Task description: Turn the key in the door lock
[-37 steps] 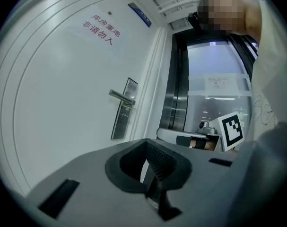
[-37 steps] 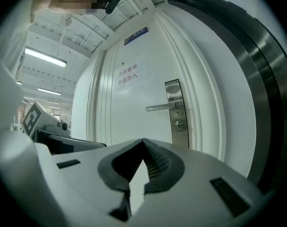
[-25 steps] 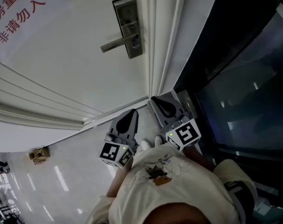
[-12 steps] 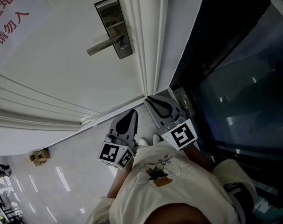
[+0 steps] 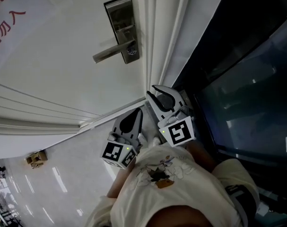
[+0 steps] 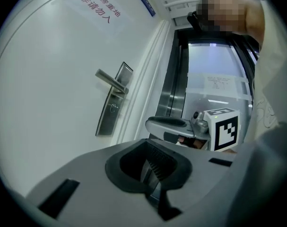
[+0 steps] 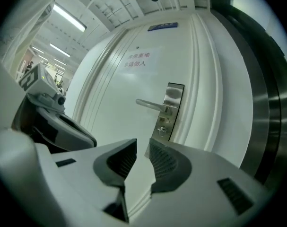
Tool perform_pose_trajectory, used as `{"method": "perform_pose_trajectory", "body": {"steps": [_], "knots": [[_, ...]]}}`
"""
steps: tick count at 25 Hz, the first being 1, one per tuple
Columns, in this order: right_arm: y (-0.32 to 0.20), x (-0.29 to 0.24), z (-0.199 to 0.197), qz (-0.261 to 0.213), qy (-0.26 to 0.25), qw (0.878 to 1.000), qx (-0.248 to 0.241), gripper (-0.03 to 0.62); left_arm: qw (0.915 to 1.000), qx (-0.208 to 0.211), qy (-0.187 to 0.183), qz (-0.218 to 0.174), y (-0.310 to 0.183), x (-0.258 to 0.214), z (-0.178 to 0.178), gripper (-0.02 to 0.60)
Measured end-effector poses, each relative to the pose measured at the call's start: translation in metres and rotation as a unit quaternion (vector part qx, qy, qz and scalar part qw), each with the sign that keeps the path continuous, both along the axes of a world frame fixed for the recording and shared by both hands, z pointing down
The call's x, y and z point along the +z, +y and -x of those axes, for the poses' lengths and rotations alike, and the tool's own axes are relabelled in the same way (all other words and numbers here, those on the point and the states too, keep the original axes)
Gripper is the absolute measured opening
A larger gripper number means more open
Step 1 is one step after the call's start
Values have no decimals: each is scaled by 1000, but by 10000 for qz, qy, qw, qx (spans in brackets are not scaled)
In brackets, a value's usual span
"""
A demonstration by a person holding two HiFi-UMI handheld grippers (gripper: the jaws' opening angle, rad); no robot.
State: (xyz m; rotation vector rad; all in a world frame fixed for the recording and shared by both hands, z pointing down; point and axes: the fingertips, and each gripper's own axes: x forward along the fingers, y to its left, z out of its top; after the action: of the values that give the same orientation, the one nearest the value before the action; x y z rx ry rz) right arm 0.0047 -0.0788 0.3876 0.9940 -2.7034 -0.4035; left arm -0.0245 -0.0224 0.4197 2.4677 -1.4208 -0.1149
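A steel lock plate (image 5: 122, 22) with a lever handle (image 5: 108, 54) sits on the white door (image 5: 63, 70). Just under the lever is the keyhole (image 5: 130, 51), where a small key head seems to stick out. The same lock plate (image 7: 170, 109) lies ahead in the right gripper view. My right gripper (image 5: 156, 92) hangs below the lock, near the door frame and well short of it. Its jaws are opening and hold nothing. To its left my left gripper (image 5: 137, 113) is shut and empty, also apart from the door.
White frame moulding (image 5: 157, 41) runs beside the lock. A dark glass panel (image 5: 247, 79) fills the right side. A red-lettered notice (image 5: 6, 18) hangs on the door. A small cardboard box (image 5: 34, 158) lies on the glossy floor at lower left.
The right gripper has rolled, its marker cube turning, and its jaws have parted from shut. Both grippers have edged a little closer to the door.
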Motion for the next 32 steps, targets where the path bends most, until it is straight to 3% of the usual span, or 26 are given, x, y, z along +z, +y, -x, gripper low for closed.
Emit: {"method": "perform_pose_trajectory", "body": {"steps": [4, 8, 13, 18, 25, 29, 32], "knots": [[-34, -5, 23, -389, 278, 9984, 305, 87, 9998, 26, -99, -185, -17, -12, 30, 3], [-71, -1, 47, -750, 829, 9919, 604, 97, 9999, -10, -30, -120, -32, -8, 60, 3], [-96, -14, 62, -1554, 1489, 9725, 891, 110, 9997, 197, 38, -100, -52, -15, 58, 3], [-108, -15, 74, -2112, 2128, 9494, 936, 120, 9997, 123, 12, -222, -71, -18, 63, 3], [-129, -9, 76, -1895, 2332, 9479, 1057, 112, 9999, 92, 66, -89, -80, -13, 66, 3], [-131, -11, 75, -1860, 2172, 9519, 1096, 26, 9999, 102, 4, -77, -82, -12, 66, 3], [-132, -12, 75, -1735, 1979, 9584, 1108, 25, 10000, 27, -22, -73, -84, -12, 73, 3]]}}
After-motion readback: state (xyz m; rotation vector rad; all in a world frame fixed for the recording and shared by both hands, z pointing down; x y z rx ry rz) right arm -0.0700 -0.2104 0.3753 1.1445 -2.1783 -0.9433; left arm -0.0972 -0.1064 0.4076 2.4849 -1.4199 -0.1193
